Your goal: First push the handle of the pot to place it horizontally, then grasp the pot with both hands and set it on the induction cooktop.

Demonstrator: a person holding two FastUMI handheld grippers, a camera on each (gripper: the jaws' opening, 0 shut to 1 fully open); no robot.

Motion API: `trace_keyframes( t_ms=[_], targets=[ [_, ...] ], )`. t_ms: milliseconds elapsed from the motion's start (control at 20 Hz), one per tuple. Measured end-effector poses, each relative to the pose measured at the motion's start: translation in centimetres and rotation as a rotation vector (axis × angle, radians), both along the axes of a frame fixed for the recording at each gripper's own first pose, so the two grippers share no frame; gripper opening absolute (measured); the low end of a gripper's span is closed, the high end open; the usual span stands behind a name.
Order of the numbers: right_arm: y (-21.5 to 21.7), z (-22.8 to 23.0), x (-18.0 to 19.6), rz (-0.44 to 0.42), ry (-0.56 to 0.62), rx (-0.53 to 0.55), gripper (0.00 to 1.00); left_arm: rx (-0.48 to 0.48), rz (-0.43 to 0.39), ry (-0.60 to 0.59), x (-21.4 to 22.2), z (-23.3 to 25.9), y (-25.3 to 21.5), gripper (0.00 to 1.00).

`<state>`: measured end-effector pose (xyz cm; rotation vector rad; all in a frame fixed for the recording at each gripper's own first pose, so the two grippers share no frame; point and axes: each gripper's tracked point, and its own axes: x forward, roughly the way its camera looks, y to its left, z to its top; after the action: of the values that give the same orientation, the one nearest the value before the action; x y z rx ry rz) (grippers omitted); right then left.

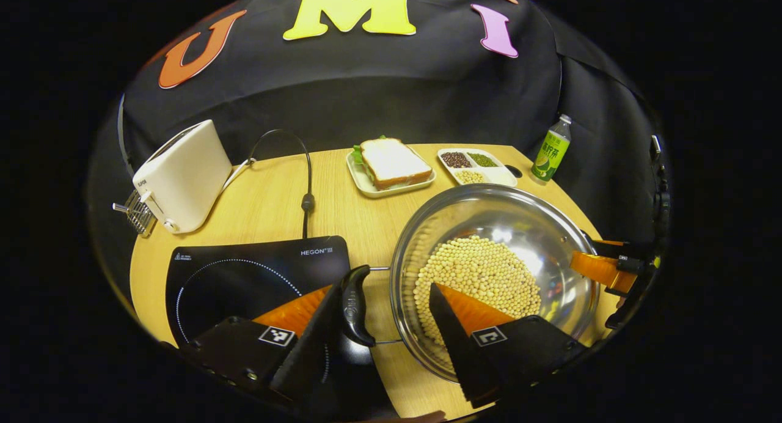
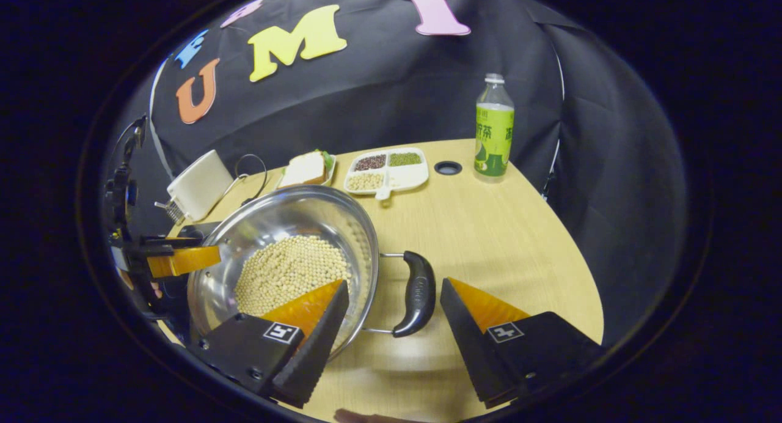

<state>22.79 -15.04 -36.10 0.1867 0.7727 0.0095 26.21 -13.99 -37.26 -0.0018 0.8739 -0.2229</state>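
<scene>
Two grippers flank the pot, one at each side handle, both with fingers spread wide and pressing on nothing. In the left gripper view, the left gripper straddles the near black handle: one finger lies outside the handle over the induction cooktop, the other reaches over the rim above the soybeans. In the right gripper view, the right gripper brackets the opposite black handle, which is curved, glossy and carried on two thin wire arms; one finger overlaps the bowl, the other sits over bare table.

The pot is polished, round stainless steel, standing on the light woodgrain table just beside the flat black glass cooktop, not on it.

Farther back: a white toaster, a sandwich on a rectangular plate, a divided white dish of beans, and a green-labelled bottle.
</scene>
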Motion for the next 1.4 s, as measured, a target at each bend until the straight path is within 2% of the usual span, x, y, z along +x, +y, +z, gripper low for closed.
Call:
trace_keyframes(
  t_ms=[50, 100, 150, 200, 250, 300, 350, 400, 550, 600, 650, 700, 750, 1100, 1400],
  targets=[
    [0.0, -0.3, 0.1, -0.001, 0.012, 0.004, 0.87, 0.016, -0.008, -0.003, 0.2, -0.3, 0.1, 0.84],
    [0.0, -0.6, 0.2, 0.004, 0.021, 0.002, 0.85, 0.026, 0.002, 0.004, 0.2, -0.4, 0.3, 0.89],
    [0.1, -0.6, 0.4, 0.003, 0.02, 0.007, 0.8, 0.02, 0.004, -0.002, 0.4, -0.3, 0.3, 0.74],
    [0.1, -0.6, 0.5, -0.013, 0.023, 0.007, 0.81, 0.024, 0.016, 0.012, 0.3, -0.5, 0.5, 0.71],
    [0.0, -0.7, 0.5, -0.026, 0.031, 0.006, 0.73, 0.023, 0.027, 0.011, 0.3, -0.3, 0.6, 0.8],
    [-0.1, -0.7, 0.3, -0.042, 0.043, 0.003, 0.72, 0.017, 0.033, 0.019, 0.4, -0.5, 0.6, 0.64],
    [-0.1, -0.7, 0.4, -0.059, 0.051, 0.004, 0.7, 0.013, 0.035, 0.019, 0.4, -0.5, 0.7, 0.72],
    [-0.1, -0.7, 0.4, -0.066, 0.057, -0.004, 0.69, 0.017, 0.029, 0.022, 0.4, -0.5, 0.7, 0.61],
    [-0.1, -0.7, 0.0, -0.097, 0.064, 0.01, 0.63, 0.011, 0.035, 0.034, -0.2, -0.4, 0.5, 0.57],
    [-0.2, -0.5, -0.3, -0.103, 0.063, 0.012, 0.62, 0.014, 0.031, 0.032, -0.4, -0.3, 0.5, 0.56],
    [-0.2, -0.2, -0.7, -0.106, 0.059, 0.008, 0.61, 0.018, 0.024, 0.03, -0.8, -0.2, 0.4, 0.66],
    [-0.4, 0.1, -1.1, -0.112, 0.055, 0.003, 0.61, 0.013, 0.023, 0.025, -1.2, 0.0, 0.2, 0.65],
    [-0.5, 0.6, -1.5, -0.118, 0.047, 0.001, 0.6, 0.006, 0.018, 0.015, -1.5, 0.4, 0.0, 0.54],
    [0.4, 5.5, -4.7, -0.13, -0.021, -0.019, 0.6, -0.014, 0.011, -0.077, -3.8, 5.0, 0.9, 0.54],
    [5.9, 9.4, -7.1, -0.096, -0.071, -0.045, 0.59, -0.03, 0.054, -0.127, -7.1, 8.3, 6.4, 0.54]
  ],
)
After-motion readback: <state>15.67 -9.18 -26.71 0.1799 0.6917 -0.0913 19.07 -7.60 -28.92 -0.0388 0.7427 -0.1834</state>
